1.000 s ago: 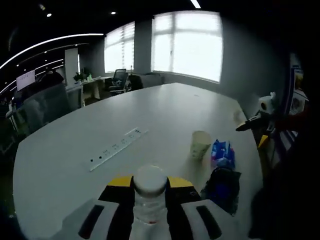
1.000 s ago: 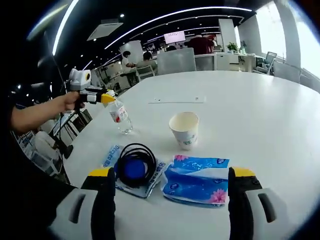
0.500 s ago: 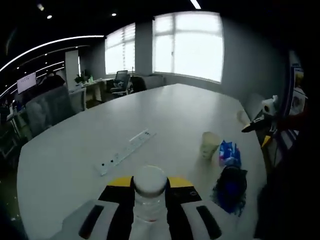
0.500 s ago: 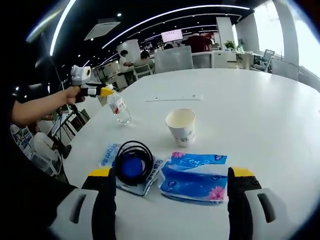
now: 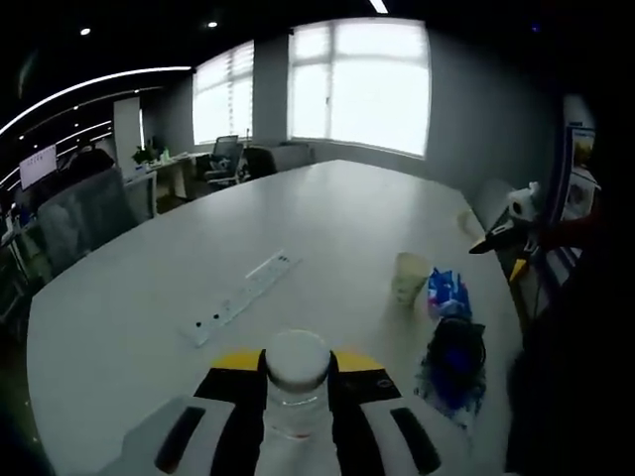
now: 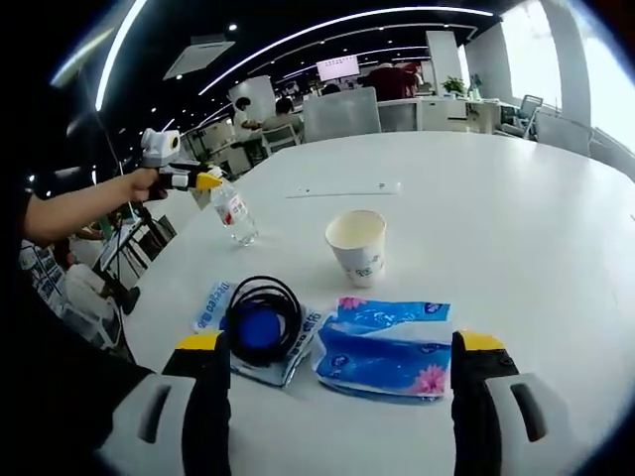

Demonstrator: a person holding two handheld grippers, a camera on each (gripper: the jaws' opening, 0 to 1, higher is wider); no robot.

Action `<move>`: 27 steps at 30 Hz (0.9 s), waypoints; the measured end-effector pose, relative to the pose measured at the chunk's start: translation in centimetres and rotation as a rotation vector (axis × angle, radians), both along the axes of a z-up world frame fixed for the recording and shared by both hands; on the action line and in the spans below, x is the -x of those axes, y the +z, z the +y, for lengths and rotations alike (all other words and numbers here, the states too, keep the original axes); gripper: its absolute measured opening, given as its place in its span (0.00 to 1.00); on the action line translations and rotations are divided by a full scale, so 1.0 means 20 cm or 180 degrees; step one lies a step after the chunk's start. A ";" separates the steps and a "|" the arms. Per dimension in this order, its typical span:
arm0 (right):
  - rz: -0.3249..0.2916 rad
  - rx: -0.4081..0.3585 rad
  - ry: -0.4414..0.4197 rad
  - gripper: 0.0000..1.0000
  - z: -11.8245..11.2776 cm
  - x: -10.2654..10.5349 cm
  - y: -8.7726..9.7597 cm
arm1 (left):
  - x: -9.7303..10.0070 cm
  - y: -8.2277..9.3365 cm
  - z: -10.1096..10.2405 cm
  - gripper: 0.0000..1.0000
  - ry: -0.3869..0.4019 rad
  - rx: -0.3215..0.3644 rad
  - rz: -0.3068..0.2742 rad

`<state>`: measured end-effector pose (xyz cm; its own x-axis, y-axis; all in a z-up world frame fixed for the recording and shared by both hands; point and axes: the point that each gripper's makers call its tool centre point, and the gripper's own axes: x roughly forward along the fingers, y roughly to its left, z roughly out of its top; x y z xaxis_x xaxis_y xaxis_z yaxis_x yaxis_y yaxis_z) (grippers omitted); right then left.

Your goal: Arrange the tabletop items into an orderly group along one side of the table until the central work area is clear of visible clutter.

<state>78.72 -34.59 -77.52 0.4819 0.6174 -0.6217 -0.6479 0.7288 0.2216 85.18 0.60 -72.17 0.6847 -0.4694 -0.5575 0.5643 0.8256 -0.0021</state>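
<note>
Gripping clear plastic bottle [image 6: 234, 215] by its neck in left gripper [image 5: 298, 389], tilted; right gripper [image 6: 332, 397] gaping, straddling blue tissue pack [image 6: 385, 347] lying crosswise ahead.

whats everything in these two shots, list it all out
table: one, white, under everything
paper cup: one, white, upright, mid-table
tissue pack: one, blue with pink flowers, flat between the right gripper's jaws
cable coil: one, black, on a blue packet beside the tissue pack
water bottle: one, clear with red label, tilted, near the table edge
power strip: one, white, set in the tabletop
office chairs and desks: several, in the background
left gripper: yellow-tipped, shut on the water bottle
right gripper: yellow-tipped, open around the tissue pack
</note>
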 end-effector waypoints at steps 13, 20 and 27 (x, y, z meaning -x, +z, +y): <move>-0.0024 -0.0051 -0.0005 0.88 0.03 -0.01 0.01 | 0.01 -0.03 0.01 0.43 0.0209 0.0040 0.0036; -0.0060 -0.0106 -0.0123 0.83 0.03 -0.03 0.03 | 0.02 0.03 0.07 0.61 0.0580 0.0004 -0.0098; -0.0157 -0.0190 -0.0247 0.76 0.01 -0.09 0.05 | 0.14 0.09 0.03 0.73 0.0775 0.0021 -0.0150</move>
<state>80.60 -34.38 -76.57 0.5589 0.6123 -0.5593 -0.6013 0.7637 0.2352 82.35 1.25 -70.43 0.8031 -0.2909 -0.5200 0.3483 0.9373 0.0137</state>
